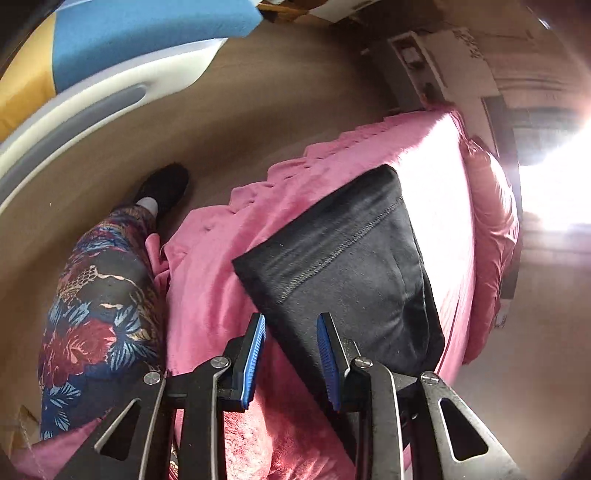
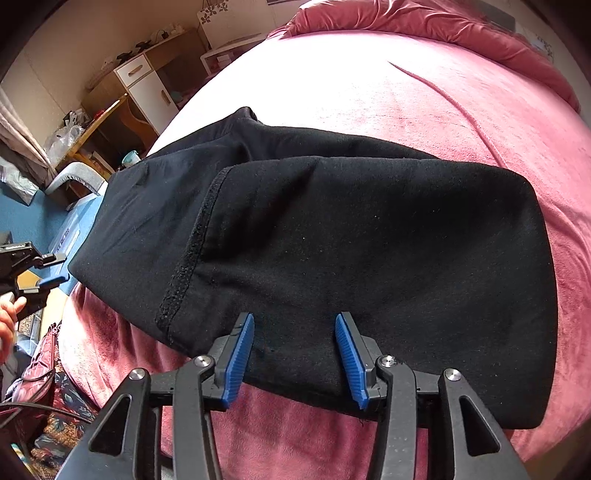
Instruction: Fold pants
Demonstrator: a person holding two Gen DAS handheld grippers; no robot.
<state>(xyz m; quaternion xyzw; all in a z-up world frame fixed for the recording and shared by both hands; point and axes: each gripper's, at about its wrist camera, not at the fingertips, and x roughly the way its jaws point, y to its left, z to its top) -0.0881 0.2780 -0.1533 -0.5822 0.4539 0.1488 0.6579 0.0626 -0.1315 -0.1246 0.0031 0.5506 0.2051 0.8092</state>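
The black pants lie folded in layers on the pink bed cover, an upper layer with a stitched hem edge over a lower one. My right gripper is open just above their near edge, holding nothing. In the left wrist view the pants lie near the bed's corner, and my left gripper is open over their near edge, empty. The left gripper also shows at the far left of the right wrist view, off the bed.
A person's leg in floral trousers stands by the bed's edge on the wooden floor. A white and wood cabinet and cluttered furniture stand beyond the bed. A bunched pink duvet lies at the far side.
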